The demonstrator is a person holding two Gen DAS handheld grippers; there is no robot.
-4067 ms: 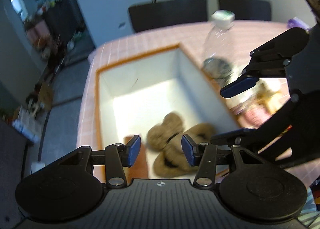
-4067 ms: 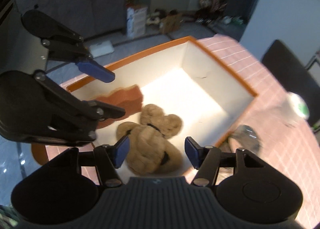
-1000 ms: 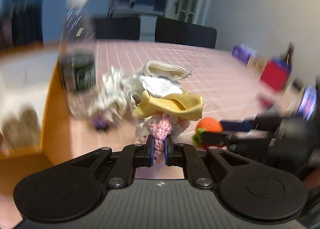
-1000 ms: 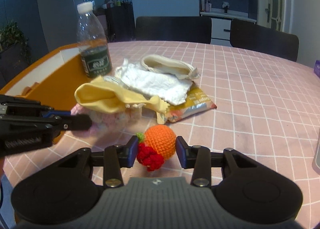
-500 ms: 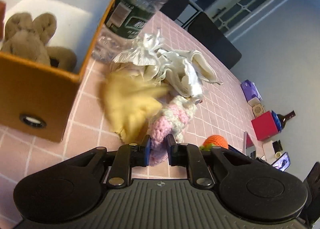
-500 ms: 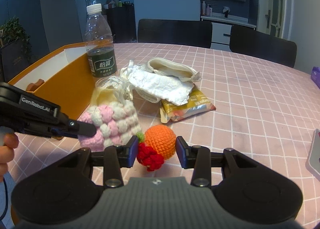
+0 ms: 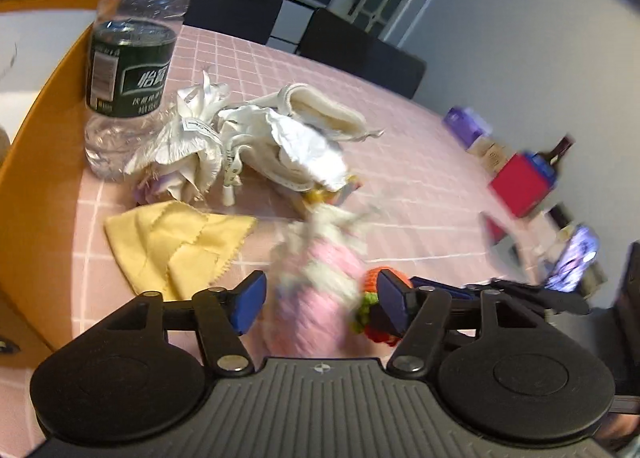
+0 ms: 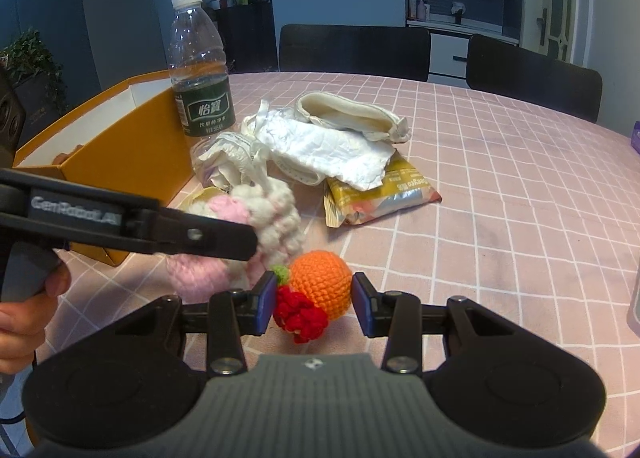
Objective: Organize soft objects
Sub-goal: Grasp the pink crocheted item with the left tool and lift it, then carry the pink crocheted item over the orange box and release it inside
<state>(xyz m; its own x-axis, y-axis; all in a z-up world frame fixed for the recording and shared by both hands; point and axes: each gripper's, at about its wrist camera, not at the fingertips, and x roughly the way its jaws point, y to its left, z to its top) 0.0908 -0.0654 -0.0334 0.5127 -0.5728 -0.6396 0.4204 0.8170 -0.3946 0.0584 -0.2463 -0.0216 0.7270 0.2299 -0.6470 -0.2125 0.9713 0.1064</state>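
Two grippers work over a pink checked tablecloth (image 8: 500,186) strewn with soft things. The left gripper (image 7: 320,300) has just been opening; its blue pads stand wide apart and press on nothing, though the pink and white crochet toy (image 7: 316,290) lies between them, blurred, resting on the cloth. In the right wrist view that same toy (image 8: 264,226) sits just left of the crochet orange (image 8: 322,284), partly hidden behind one black finger of the left gripper (image 8: 224,236), with part of a hand (image 8: 24,314) on the handle at the left edge. The right gripper (image 8: 314,302) has its pads on either side of the crochet orange and its red and green trim; the right pad seems to touch the orange, the left pad is against the red part — whether it truly squeezes I cannot tell. A yellow cloth (image 7: 176,242) lies flat on the table left of the pink toy, near the wall of the orange box (image 8: 132,162). Beyond it stands a water bottle (image 8: 200,70) with a dark green label, upright, just beside the box. Next to the bottle is a heap of crumpled white cloth (image 8: 324,154) and a cream pouch (image 8: 348,116); a yellow snack packet (image 8: 380,194) pokes out from under the heap. Dark chairs (image 8: 532,78) stand at the far side of the table
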